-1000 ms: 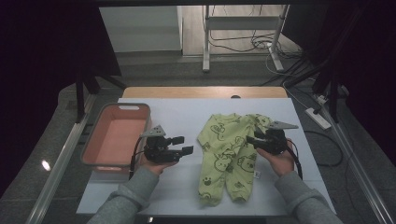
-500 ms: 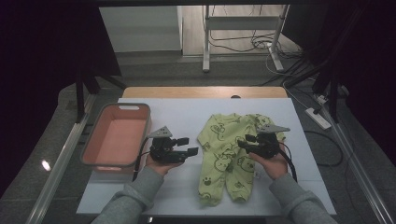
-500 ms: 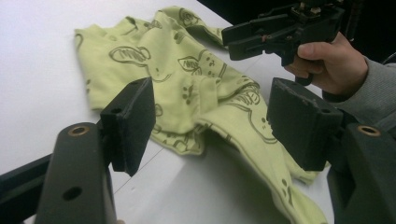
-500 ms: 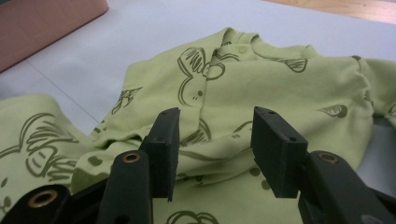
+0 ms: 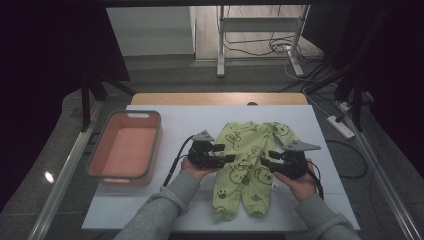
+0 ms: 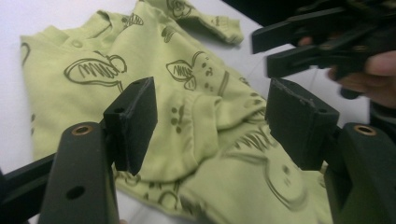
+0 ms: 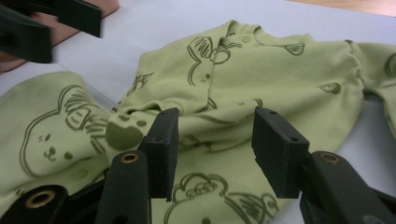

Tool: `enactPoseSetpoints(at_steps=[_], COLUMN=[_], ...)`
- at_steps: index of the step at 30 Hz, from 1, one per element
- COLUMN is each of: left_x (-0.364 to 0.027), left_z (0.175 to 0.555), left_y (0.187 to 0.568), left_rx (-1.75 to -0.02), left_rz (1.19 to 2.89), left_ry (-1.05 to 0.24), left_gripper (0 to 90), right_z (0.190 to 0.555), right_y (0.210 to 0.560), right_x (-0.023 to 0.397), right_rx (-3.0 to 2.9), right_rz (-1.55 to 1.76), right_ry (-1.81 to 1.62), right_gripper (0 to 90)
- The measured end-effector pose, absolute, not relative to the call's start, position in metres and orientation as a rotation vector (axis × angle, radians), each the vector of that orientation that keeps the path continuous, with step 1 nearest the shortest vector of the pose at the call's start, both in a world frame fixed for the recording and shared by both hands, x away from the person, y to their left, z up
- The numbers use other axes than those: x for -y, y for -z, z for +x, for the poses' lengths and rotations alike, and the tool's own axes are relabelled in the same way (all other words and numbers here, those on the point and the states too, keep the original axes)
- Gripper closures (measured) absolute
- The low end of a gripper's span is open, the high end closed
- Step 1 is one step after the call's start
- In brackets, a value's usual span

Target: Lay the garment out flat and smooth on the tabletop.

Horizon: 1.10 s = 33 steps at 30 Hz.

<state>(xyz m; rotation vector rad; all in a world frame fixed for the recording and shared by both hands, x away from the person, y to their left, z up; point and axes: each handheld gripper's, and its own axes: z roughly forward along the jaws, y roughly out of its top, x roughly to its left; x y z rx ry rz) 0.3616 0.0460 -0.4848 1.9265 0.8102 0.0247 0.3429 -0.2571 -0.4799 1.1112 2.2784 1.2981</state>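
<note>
Salmon-pink bin (image 5: pixel 126 150) on table, green baby romper (image 5: pixel 250 165) lying beside it

bin (image 5: pixel 125 150): salmon-pink, by tabletop's left edge | tabletop (image 5: pixel 200 117): white, wooden strip along far edge | stand (image 5: pixel 260 30): metal, on floor beyond far edge | power strip (image 5: pixel 339 126): floor, off right edge

Green bear-print baby romper (image 5: pixel 247 167), flat on table, legs nearest
</note>
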Motion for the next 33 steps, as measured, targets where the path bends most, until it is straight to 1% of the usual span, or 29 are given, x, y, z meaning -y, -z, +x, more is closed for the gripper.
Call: enactPoseSetpoints(at_steps=[8, 15, 19, 22, 23, 28, 33], left_x=[-0.021, -0.007, -0.004, -0.002, -0.001, 0.000, -0.006], left_z=[0.382, 0.389, 0.390, 0.390, 0.390, 0.390, 0.391], left_y=[0.499, 0.514, 0.519, 0.523, 0.523, 0.525, 0.519], left_rx=[-0.817, -0.816, -0.810, -0.798, -0.795, -0.780, -0.792], left_rz=[1.981, 2.036, 2.052, 2.064, 2.066, 2.069, 2.059], left_ry=[0.003, 0.049, 0.074, 0.099, 0.104, 0.116, 0.100], left_gripper=[35.8, 38.3, 42.3, 50.2, 54.7, 84.6, 86.8], right_z=[0.333, 0.330, 0.331, 0.331, 0.331, 0.331, 0.331], right_y=[0.479, 0.479, 0.480, 0.481, 0.481, 0.481, 0.480], right_x=[0.273, 0.281, 0.281, 0.280, 0.280, 0.280, 0.282], right_rx=[-2.247, -2.228, -2.232, -2.235, -2.235, -2.231, -2.224], right_rz=[1.153, 1.179, 1.177, 1.174, 1.174, 1.172, 1.174], right_ry=[-1.307, -1.310, -1.307, -1.305, -1.305, -1.302, -1.304], right_gripper=[51.9, 51.3, 51.3, 51.3, 51.3, 51.3, 51.4])
